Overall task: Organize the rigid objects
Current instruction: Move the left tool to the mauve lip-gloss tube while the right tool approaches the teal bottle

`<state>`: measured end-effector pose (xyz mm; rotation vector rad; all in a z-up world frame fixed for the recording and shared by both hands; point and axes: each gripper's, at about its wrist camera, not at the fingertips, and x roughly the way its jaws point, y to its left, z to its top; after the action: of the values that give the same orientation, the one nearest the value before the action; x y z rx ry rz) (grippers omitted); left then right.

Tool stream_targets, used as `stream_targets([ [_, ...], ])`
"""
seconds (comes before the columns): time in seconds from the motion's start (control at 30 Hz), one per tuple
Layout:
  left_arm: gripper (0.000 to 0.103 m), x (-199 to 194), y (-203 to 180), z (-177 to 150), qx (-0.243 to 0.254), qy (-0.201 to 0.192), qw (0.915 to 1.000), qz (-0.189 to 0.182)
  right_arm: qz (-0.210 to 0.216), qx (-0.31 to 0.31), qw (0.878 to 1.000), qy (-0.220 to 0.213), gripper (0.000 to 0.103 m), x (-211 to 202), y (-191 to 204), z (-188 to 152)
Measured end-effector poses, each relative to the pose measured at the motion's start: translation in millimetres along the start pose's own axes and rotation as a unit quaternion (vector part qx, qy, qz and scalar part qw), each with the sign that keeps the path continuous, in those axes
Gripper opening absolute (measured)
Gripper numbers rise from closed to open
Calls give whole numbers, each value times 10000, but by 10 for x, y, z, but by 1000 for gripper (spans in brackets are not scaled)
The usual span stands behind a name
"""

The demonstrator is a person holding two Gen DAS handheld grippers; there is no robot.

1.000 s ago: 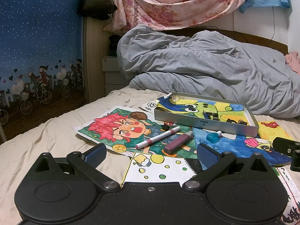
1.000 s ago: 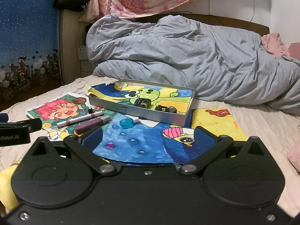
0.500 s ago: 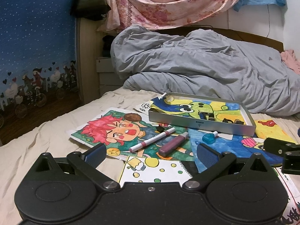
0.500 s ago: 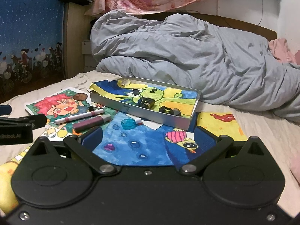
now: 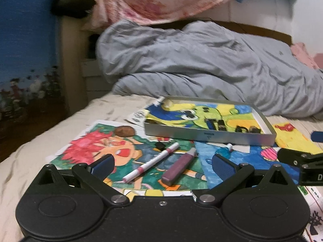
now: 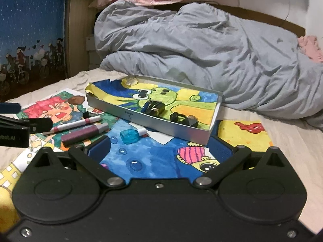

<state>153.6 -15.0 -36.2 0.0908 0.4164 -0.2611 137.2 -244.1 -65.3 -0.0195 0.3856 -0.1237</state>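
A silver tin tray [image 5: 210, 136] [image 6: 149, 121] lies on the bed, lined with a green cartoon drawing and holding several small dark items [image 6: 154, 109]. In front of it lie a white and pink marker [image 5: 151, 165] [image 6: 76, 124], a purple tube [image 5: 178, 168] [image 6: 84, 133] and a small blue bottle with a white cap [image 5: 223, 151] [image 6: 131, 136]. A tiny black piece [image 5: 160, 145] sits near the marker's tip. My left gripper [image 5: 161, 164] hovers open just short of the marker and tube. My right gripper [image 6: 159, 151] is open above the blue drawing, near the bottle.
Colourful drawings [image 5: 113, 147] [image 6: 153, 157] cover the beige sheet [image 5: 30, 161]. A rumpled grey duvet [image 5: 201, 66] [image 6: 201, 56] fills the back of the bed. A brown round object [image 5: 124, 130] lies on the red-haired drawing. Blue patterned wall at left.
Both grippers have moved forward and lower toward the objects; the marker, tube and tray now look larger. The left view is blurred by motion. Nothing was taken hold of.
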Motion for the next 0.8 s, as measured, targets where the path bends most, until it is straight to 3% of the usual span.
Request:
stream_targets([
  [0.37,102,799,71,28,342,659,9939,-821,538,-419,9962,538,102,695,57,62],
  [0.57,95,1095,32,6,542,875,9867,-1260,907,-378,9928,681,102,948,64,112],
  [0.8,83,1282,50,5,578,1063,9817,-1473,1047,-544,9903,732,102,1183,111,106],
])
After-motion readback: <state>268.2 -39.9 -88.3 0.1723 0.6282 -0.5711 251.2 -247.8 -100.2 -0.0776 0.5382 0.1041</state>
